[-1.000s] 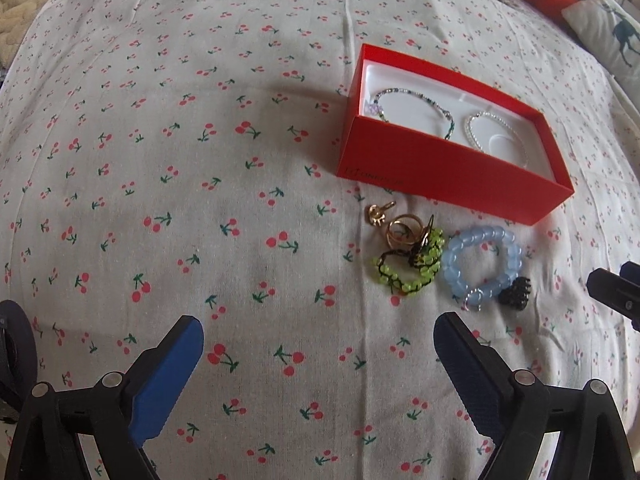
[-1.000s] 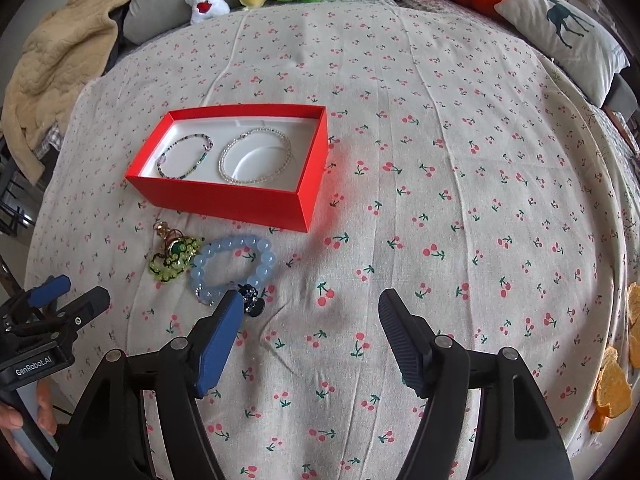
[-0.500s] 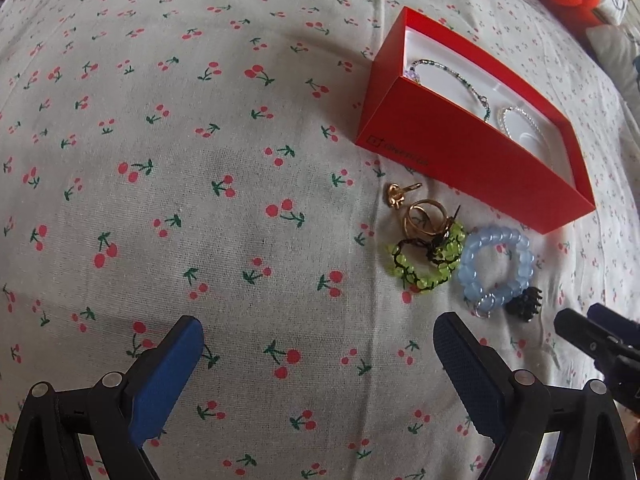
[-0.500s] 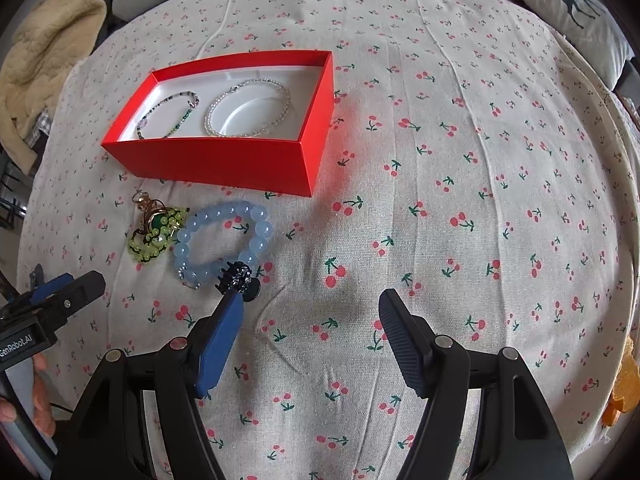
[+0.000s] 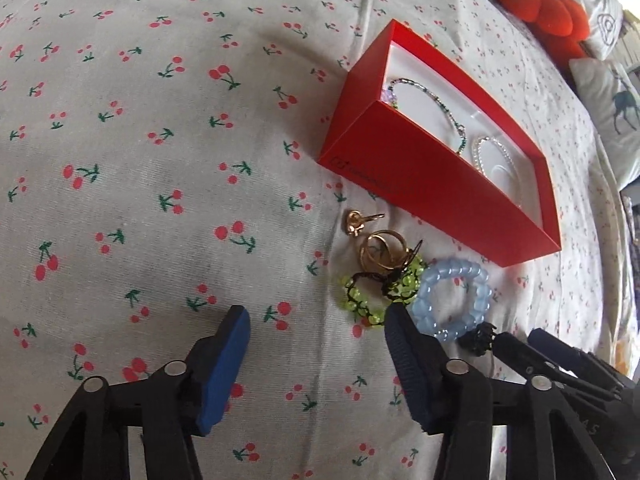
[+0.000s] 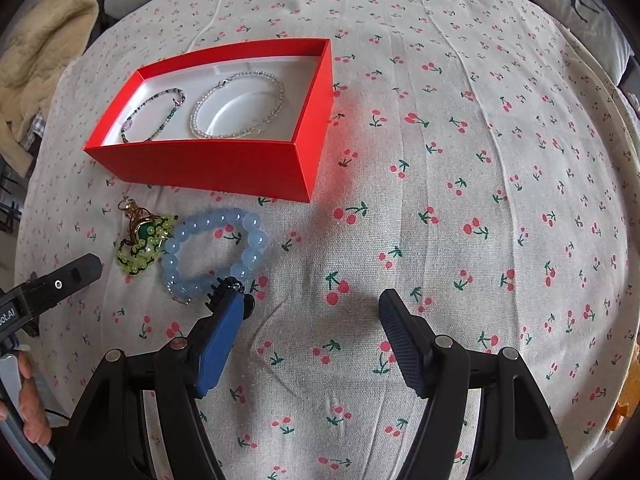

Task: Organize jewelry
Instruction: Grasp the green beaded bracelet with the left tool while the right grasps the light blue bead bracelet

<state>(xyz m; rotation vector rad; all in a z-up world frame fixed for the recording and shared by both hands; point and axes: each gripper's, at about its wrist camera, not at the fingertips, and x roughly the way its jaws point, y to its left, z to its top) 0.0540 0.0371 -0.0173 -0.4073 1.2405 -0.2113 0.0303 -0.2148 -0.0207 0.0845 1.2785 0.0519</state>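
Bed under a cherry-print sheet (image 6: pixel 460 168), with plush toys and pillows along the top edge in both views. Only in the right wrist view: a beige blanket (image 6: pixel 44 56) at upper left and bare fingers (image 6: pixel 34 404) at lower left. Only in the left wrist view: a small gold earring (image 5: pixel 356 222) lying apart from the gold rings (image 5: pixel 380 254).

Left tool (image 5: pixel 316 320) wide open, holding nothing, right finger tip just beside the green bead bracelet (image 5: pixel 376 296). Right tool (image 6: pixel 308 312) also wide open and empty, left finger tip touching or overlapping the black clip (image 6: pixel 224 290); cannot tell which.

Red box (image 6: pixel 208 168) at upper left of the right view, long axis left to right, carrying a dark beaded bracelet (image 6: pixel 154 116) and a clear one (image 6: pixel 240 106). Blue bead bracelet (image 6: pixel 216 244) flat just below the box, beside the green one.
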